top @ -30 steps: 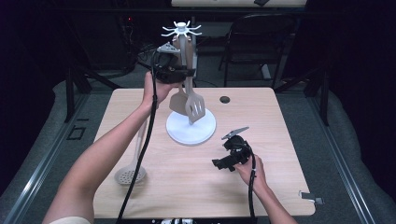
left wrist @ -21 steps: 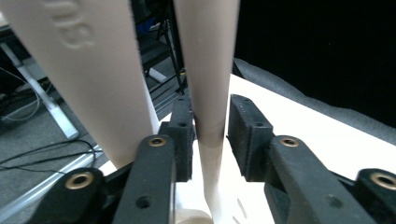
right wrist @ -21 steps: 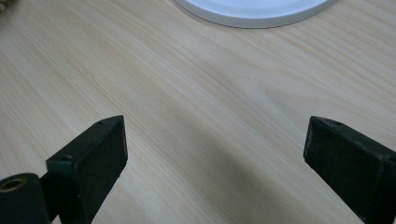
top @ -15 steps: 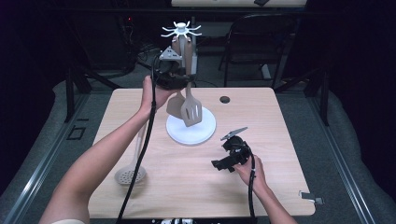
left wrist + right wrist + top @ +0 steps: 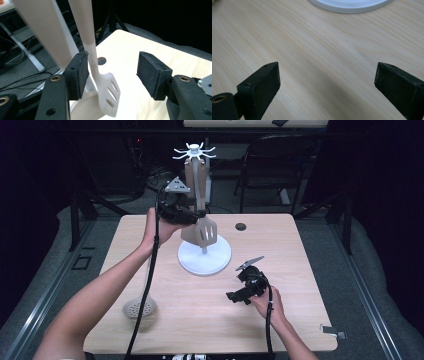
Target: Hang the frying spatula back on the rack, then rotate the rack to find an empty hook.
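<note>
A slotted spatula [image 5: 202, 232] is seen hanging from the white utensil stand [image 5: 204, 260] near the middle of the table [image 5: 300, 250], its blade low beside the stand's post and above the round base. The left hand-held gripper [image 5: 192, 215] is held level at the spatula's handle; its jaws have just been opening, and in the left gripper view the handle [image 5: 86, 37] lies between the pads, touching or just beside one pad and well apart from the other, so no clamp is made. The step in hand is judged to be the release of the spatula onto its hook. Next, the left hand-held gripper would have to be drawn straight back so that the hanging utensil is not nudged or set swinging. A skimmer [image 5: 139, 308] lies on the table near its front left edge and is probably to be hung next. The right hand-held gripper [image 5: 235, 296] rests low over the table by the stand's base, its jaws wide apart and empty.
</note>
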The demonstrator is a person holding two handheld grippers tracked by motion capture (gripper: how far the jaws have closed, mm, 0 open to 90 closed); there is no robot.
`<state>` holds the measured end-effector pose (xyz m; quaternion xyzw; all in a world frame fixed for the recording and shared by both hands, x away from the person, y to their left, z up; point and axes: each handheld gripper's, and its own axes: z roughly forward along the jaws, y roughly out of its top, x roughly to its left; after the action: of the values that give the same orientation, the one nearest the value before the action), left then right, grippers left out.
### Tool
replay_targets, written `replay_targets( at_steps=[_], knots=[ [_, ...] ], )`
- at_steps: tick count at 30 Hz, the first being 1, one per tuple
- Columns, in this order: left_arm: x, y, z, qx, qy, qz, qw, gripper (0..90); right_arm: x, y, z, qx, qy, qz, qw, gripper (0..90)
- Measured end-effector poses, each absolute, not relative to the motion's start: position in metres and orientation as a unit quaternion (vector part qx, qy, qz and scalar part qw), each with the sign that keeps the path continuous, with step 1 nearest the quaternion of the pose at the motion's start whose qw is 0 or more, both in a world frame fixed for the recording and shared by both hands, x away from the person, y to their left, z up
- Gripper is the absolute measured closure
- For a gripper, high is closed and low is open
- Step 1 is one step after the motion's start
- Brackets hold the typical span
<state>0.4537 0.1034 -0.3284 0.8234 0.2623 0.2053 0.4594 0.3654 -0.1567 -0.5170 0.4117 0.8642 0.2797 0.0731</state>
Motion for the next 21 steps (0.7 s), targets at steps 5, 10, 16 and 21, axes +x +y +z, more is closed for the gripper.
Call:
replay_targets(
  at_steps=[5,10,16,21],
  knots=[
    [0.451,0.117,-0.321,0.817,0.266,0.21,0.467,50.4,0.365,-0.155,-0.516,0.41,0.864,0.283,0.074,6.1],
    [0.449,0.13,-0.312,0.808,0.268,0.222,0.476,65.3,0.364,-0.155,-0.517,0.41,0.864,0.283,0.073,6.1],
    [0.45,0.141,-0.296,0.792,0.269,0.248,0.489,83.3,0.365,-0.155,-0.517,0.408,0.866,0.278,0.075,6.2],
    [0.453,0.147,-0.28,0.779,0.273,0.265,0.499,88.4,0.365,-0.154,-0.519,0.409,0.866,0.279,0.074,6.5]
  ],
)
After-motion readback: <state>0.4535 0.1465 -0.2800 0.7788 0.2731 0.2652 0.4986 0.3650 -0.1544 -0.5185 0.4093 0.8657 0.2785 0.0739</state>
